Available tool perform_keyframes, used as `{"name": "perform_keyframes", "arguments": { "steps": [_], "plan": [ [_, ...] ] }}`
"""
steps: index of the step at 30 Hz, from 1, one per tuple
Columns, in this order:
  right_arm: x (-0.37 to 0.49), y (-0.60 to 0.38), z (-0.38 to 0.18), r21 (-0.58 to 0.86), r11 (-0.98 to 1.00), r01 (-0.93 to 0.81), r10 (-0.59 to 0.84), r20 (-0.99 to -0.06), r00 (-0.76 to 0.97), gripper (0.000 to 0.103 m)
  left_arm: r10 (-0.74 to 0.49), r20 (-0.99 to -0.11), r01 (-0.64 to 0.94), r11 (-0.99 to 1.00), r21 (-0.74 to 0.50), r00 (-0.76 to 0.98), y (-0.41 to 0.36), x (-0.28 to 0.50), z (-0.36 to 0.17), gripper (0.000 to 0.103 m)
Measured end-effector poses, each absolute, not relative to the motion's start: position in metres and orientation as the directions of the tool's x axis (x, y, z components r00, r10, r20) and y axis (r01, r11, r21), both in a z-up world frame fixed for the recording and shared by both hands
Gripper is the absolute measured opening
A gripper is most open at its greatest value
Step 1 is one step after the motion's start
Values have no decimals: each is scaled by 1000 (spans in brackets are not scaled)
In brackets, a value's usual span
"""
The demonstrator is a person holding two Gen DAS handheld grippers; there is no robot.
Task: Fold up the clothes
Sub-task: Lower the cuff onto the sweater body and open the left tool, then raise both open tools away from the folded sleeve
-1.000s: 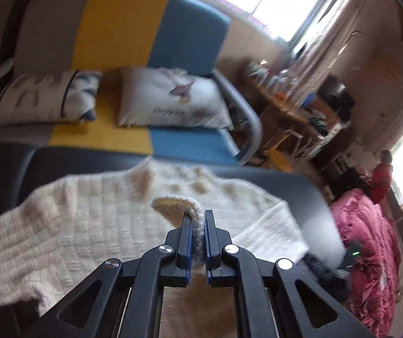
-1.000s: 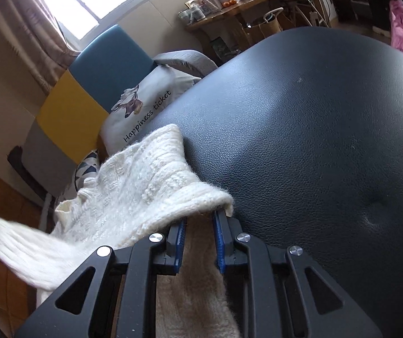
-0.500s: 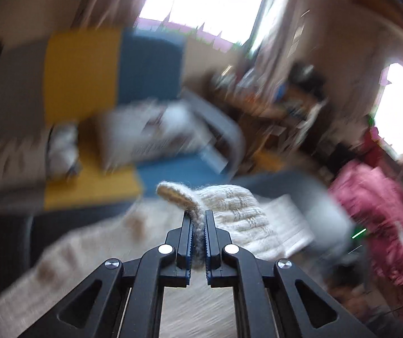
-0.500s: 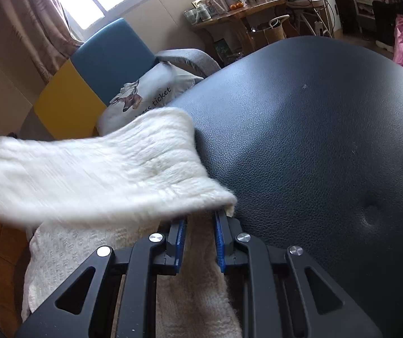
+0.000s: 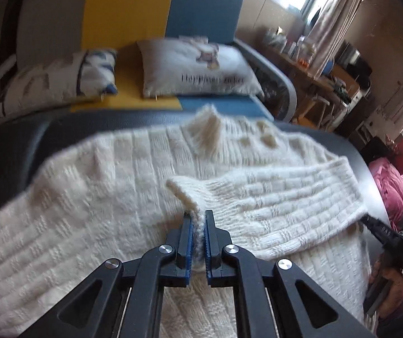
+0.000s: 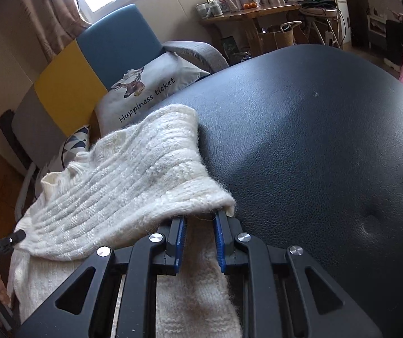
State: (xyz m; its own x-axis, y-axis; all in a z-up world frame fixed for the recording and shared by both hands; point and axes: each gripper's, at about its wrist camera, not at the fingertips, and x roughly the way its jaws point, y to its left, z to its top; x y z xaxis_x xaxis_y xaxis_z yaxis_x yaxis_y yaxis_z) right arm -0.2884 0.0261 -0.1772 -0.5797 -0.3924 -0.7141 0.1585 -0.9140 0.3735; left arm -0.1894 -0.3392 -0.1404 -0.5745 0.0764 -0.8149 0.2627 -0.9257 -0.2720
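A cream knitted sweater (image 5: 89,197) lies spread on a black leather surface (image 5: 10,146). One sleeve (image 5: 286,197) is folded in from the right across the body. My left gripper (image 5: 198,219) is shut on that sleeve's cuff (image 5: 184,194), low over the middle of the sweater. In the right wrist view my right gripper (image 6: 200,221) is shut on the folded edge of the sweater (image 6: 134,183), where the sleeve turns over, with knit between its blue pads. The left gripper's tip (image 6: 13,238) shows at that view's left edge.
The bare black leather (image 6: 314,140) stretches to the right of the sweater. Behind stands a grey, yellow and blue sofa (image 5: 122,14) with two pillows (image 5: 196,70). A wooden table with jars (image 6: 246,8) and pink bedding (image 5: 393,186) are off to the right.
My left gripper has come down with the cuff, and the sleeve that hung in the air now lies across the sweater's body. The right gripper has kept its hold in place.
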Motion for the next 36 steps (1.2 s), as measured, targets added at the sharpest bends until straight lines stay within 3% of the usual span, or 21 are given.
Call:
{"name": "perform_keyframes", "arguments": {
  "steps": [2, 8, 11, 14, 17, 23, 28, 31, 36],
  "plan": [
    [-288, 27, -176, 373, -915, 152, -388, -714, -583, 18, 77, -829, 262, -929, -261, -553, -337, -195, -149, 6],
    [-288, 25, -177, 360, -919, 161, -383, -721, -577, 18, 196, -785, 329, -829, -453, -588, -362, -177, -161, 10],
    [-289, 23, -176, 350, -922, 168, -380, -727, -572, 18, 166, -797, 319, -854, -411, -581, -356, -177, -158, 8],
    [-291, 22, -173, 325, -930, 173, -363, -733, -574, 18, -13, -811, 313, -926, -211, -585, -337, -183, -143, 7],
    [-293, 24, -176, 329, -929, 171, -366, -738, -567, 18, -59, -838, 311, -941, -135, -542, -325, -186, -147, 7],
    [-293, 24, -171, 317, -924, 216, -384, -756, -530, 19, -36, -836, 374, -904, -206, -547, -335, -174, -145, 12],
    [-280, 34, -165, 296, -920, 257, -390, -758, -523, 21, -59, -832, 379, -906, -187, -551, -339, -150, -139, 13],
    [-270, 39, -160, 286, -915, 284, -398, -757, -518, 21, -91, -803, 404, -894, -196, -589, -339, -130, -126, 13],
    [-260, 27, -154, 219, -901, 374, -397, -764, -509, 21, -44, -753, 355, -898, -258, -657, -325, -125, -110, 13]
  ]
}}
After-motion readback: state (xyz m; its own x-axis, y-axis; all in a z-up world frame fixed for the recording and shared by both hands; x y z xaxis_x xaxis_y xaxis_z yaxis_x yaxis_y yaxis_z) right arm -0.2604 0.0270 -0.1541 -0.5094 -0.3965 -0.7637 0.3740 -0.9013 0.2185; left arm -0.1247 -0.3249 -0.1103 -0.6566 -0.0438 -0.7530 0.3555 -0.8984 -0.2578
